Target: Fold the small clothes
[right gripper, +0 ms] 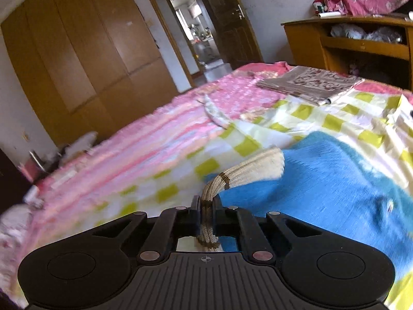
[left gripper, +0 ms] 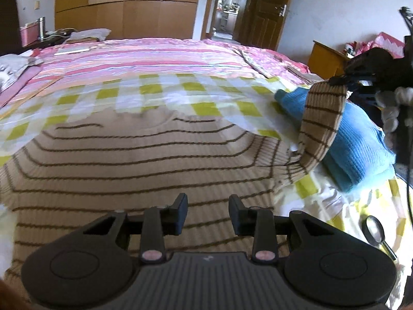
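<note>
Left wrist view shows the ribbed beige striped sweater (left gripper: 144, 170) spread flat on the checked sheet (left gripper: 165, 95), the left gripper (left gripper: 208, 213) above it, jaws apart and empty. Right of the sweater, the right gripper (right gripper: 206, 210) pinches its lifted sleeve (left gripper: 322, 118) over a fuzzy blue sweater (right gripper: 322, 193); a magnifying glass (left gripper: 374, 231) lies nearby.

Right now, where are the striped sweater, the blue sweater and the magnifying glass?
striped sweater (left gripper: 144, 170): left wrist view, middle of its flat body.
blue sweater (right gripper: 322, 186): right wrist view, middle of the knit surface.
magnifying glass (left gripper: 373, 229): left wrist view, on its lens.
</note>
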A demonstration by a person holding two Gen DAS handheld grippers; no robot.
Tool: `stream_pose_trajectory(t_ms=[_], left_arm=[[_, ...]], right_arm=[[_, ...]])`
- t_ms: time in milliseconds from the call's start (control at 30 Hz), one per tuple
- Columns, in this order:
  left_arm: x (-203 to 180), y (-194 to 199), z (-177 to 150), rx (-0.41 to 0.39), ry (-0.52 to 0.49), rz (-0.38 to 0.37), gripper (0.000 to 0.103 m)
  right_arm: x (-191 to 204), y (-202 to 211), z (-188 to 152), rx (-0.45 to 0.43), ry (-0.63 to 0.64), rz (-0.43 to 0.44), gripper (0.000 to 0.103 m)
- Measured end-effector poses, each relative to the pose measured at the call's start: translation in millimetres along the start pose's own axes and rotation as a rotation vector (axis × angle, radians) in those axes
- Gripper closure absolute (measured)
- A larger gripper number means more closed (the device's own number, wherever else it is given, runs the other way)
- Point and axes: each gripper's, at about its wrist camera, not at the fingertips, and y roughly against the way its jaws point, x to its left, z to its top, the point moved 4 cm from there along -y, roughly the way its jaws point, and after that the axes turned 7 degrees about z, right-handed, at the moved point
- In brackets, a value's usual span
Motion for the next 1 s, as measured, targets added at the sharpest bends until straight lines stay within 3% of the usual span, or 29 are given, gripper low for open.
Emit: stream_pose_trajectory(t_ms=[100, 333, 567, 767, 1000], left_arm=[[24.9, 12.8, -6.3, -0.02, 0.03, 0.013, 0.063], [87.9, 22.4, -20.7, -0.038, 0.12, 0.06, 0.062], [139.2, 23.3, -37.1, -0.059, 0.213, 0.094, 0.062], [166.9, 18.7, -48.3, -0.046, 0.249, 0.1, 0.061], [190.4, 14.4, -53.0, -0.035, 0.289, 0.094, 0.061]], right_arm=[[25.5, 9.4, -8.3, 0.016, -0.064, 0.06, 0.095], [121.7, -2.3, -50.8, 0.095, 0.01, 0.171, 0.095], [196.5, -38.9, -113.2, 0.183, 0.081, 0.213, 0.095], [235.9, -62.9, -176.7, 0.273, 0.194, 0.223, 0.095], [265.4, -76.9, -248.1, 0.338, 0.462, 0.235, 0.095]])
